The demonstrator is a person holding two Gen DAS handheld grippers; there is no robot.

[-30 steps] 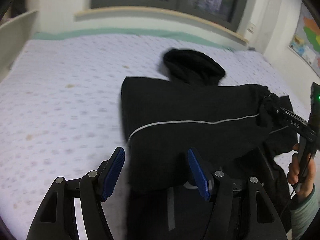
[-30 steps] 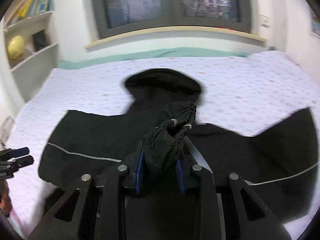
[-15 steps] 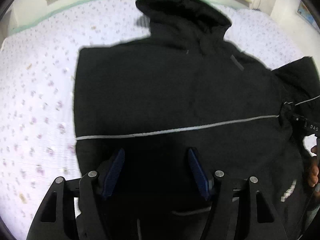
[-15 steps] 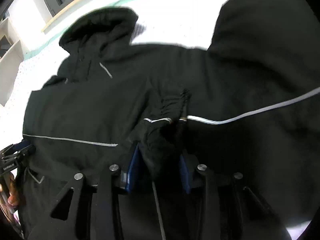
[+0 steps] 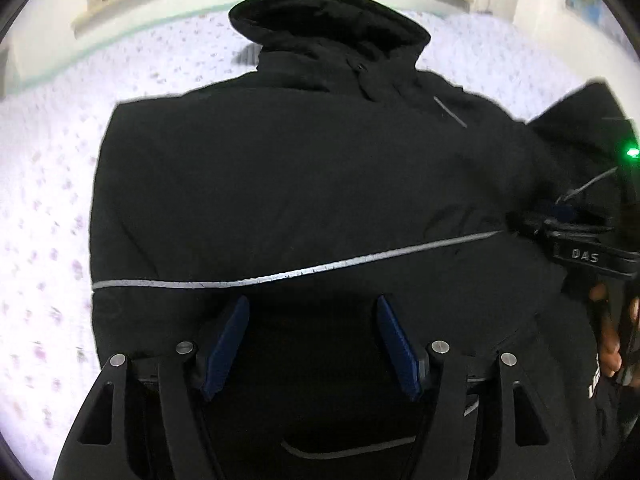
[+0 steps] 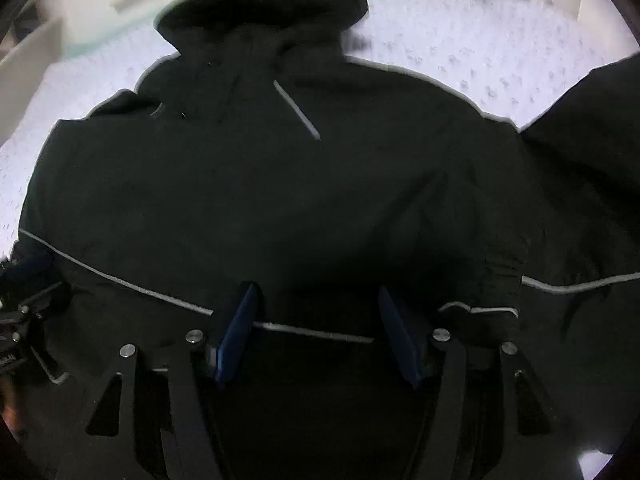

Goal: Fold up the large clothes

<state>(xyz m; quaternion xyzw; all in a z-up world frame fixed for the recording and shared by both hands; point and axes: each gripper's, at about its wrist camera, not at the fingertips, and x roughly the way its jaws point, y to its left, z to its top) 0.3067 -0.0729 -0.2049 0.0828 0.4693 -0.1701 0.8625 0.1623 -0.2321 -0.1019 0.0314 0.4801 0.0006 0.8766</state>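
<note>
I see the black jacket [image 5: 280, 184] spread on the patterned bed sheet [image 5: 48, 208], hood [image 5: 328, 20] toward twelve o'clock. My left gripper [image 5: 312, 340] hovers over its lower half, jaws apart with nothing pinched. Only the left view shows a hand [image 5: 612, 336] at three o'clock. The right gripper [image 6: 316, 332] has its jaws opening and empty; only its view shows the gathered cuff [image 6: 496, 284] at four o'clock.

Both wrist fisheyes sit close above a black jacket [image 5: 304, 184], pitched steeply down, its hood [image 6: 260, 4] at 12 o'clock. The left view looks from the jacket's left half, the right view from farther right. Both share the chest, hood, and bedsheet [image 5: 48, 208].
</note>
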